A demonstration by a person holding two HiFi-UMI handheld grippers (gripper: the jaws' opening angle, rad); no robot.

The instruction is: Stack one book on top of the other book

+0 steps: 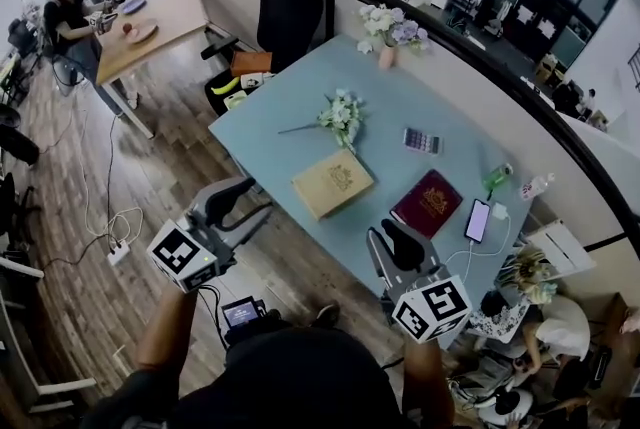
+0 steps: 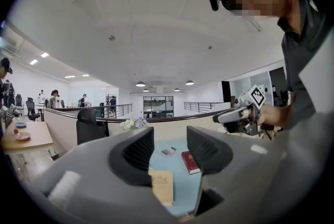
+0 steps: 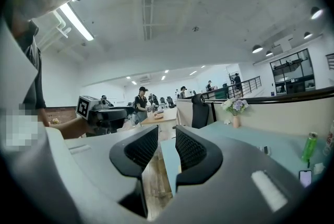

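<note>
Pale blue bench (image 1: 300, 107). My left gripper (image 1: 250, 200), jaws wide and empty, at 7 o'clock off its edge; my right gripper (image 1: 398, 242), jaws narrow and empty, at 5. Tan book (image 1: 332, 183) flat mid-bench, maroon book (image 1: 428, 202) apart at its 3 o'clock; cover print illegible.

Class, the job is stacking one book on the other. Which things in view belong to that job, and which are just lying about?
Belong to the job: tan book; red book; left tongs, open and empty; right tongs, open and empty.

Lying about: loose flower bunch; vase of flowers; calculator; phone; green bottle; black chair.
</note>
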